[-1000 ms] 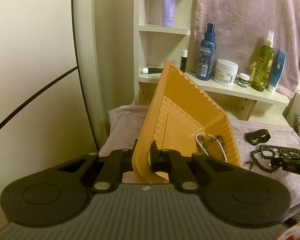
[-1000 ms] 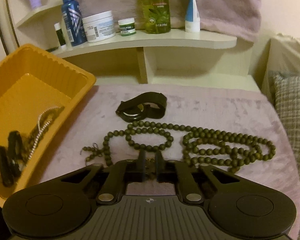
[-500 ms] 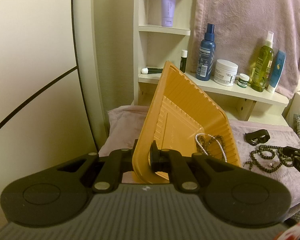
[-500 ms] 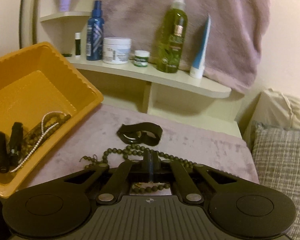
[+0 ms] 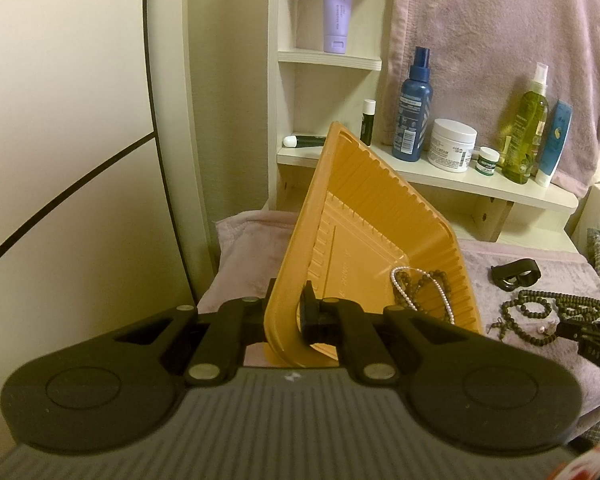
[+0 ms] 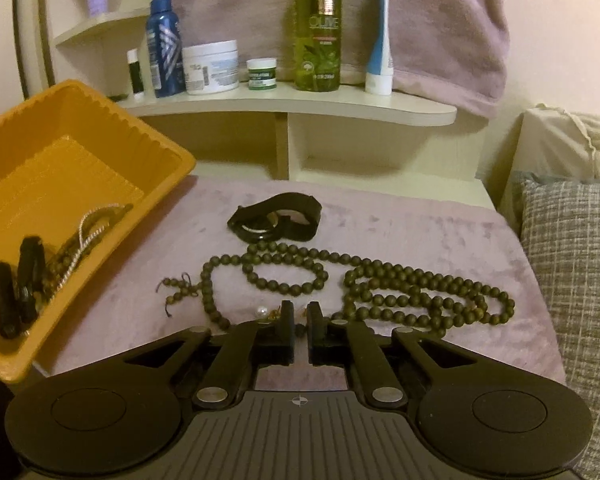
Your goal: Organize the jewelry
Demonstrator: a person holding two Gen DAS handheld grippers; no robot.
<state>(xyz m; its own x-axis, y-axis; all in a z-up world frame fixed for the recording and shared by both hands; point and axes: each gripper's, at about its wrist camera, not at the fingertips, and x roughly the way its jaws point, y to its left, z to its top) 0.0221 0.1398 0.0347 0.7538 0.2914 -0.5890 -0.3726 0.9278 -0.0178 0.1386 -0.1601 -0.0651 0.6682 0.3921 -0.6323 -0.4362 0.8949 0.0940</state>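
Note:
My left gripper [image 5: 290, 312] is shut on the near rim of an orange plastic bin [image 5: 364, 232] and holds it tilted. The bin [image 6: 60, 184] holds a silver chain [image 5: 404, 288] and dark beads. A long string of dark wooden beads [image 6: 380, 284] lies on the mauve cloth, also seen in the left wrist view [image 5: 540, 312]. A black watch [image 6: 276, 224] lies behind it. My right gripper [image 6: 299, 320] hovers low over the near beads, next to a small pearl earring [image 6: 263, 312], jaws slightly apart with nothing held.
A cream shelf [image 6: 300, 104] at the back holds bottles, jars and tubes. A grey woven cushion [image 6: 572, 280] borders the cloth on the right. A curved mirror edge [image 5: 164, 160] stands at the left.
My right gripper rose and pulled back, then came down over the beads again and opened slightly; a pearl earring now shows by its tips. The left gripper and bin have not moved.

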